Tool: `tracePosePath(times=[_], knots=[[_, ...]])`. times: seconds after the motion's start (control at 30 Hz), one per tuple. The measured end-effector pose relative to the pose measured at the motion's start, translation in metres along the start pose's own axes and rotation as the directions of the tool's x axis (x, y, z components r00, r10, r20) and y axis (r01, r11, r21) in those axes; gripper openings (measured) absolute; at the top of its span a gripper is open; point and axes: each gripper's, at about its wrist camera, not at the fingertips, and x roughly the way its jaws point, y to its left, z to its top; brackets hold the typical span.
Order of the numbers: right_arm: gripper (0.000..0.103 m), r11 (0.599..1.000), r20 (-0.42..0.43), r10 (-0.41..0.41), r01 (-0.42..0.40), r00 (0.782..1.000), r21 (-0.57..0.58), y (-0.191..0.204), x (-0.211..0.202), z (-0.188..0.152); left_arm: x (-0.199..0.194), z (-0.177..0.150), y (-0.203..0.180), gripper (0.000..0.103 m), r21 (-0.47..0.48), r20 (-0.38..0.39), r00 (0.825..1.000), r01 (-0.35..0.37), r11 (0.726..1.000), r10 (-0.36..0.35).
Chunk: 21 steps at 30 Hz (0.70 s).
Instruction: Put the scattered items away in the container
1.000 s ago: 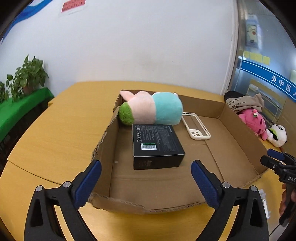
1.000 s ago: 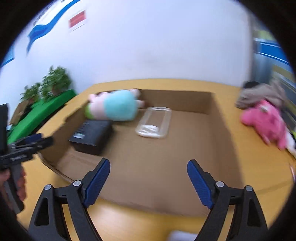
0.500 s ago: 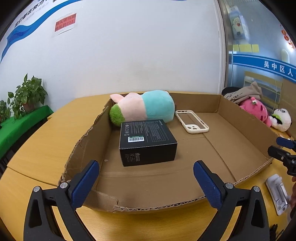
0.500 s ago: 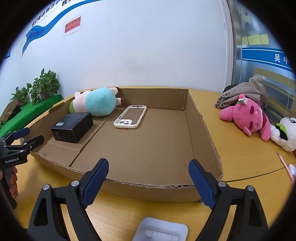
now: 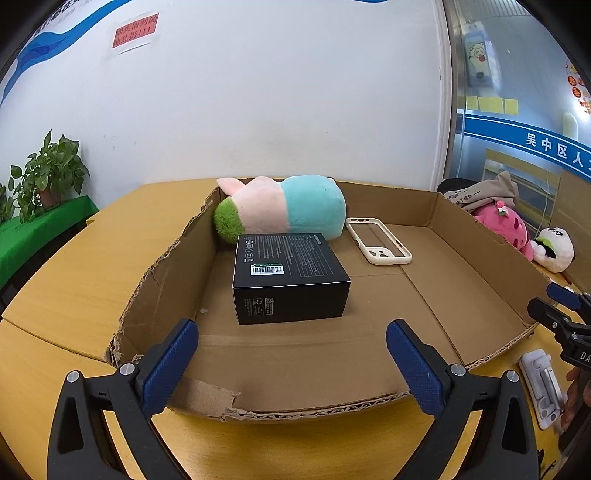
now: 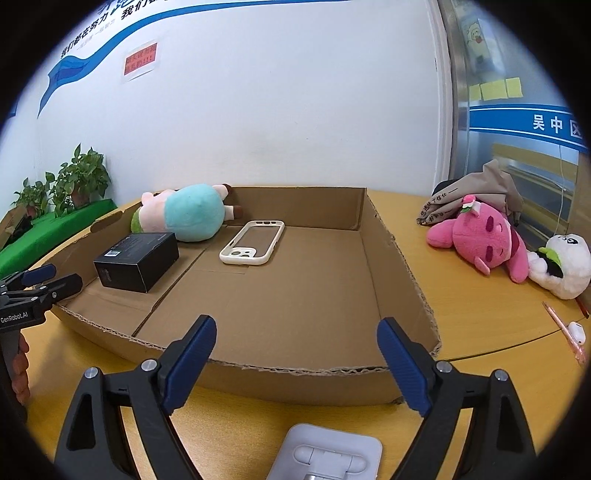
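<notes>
Right gripper (image 6: pixel 295 360) wide open, empty; left gripper (image 5: pixel 291 362) likewise. White stand (image 6: pixel 327 452) at 6 o'clock, outside box (image 6: pixel 388 254). I'd drop low, pinch its edges squarely.

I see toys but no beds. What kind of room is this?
Probably an office or public service room: a blue banner with white writing on glass, a red printed notice on the white wall, and yellow sticky notes.

Box (image 6: pixel 391 258) right half lies bare; black carton (image 6: pixel 136 260) crowds left.
</notes>
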Motion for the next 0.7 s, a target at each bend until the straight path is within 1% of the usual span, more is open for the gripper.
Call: tracePosePath(times=[0.7], knots=[[0.089,1.000,0.002,-0.002,0.002,1.000,-0.002,0.0000,-0.0008,-0.0002,-0.0004,-0.0011,0.0010,0.103,-0.011,-0.009,1.000,0.011,1.000,-0.011]])
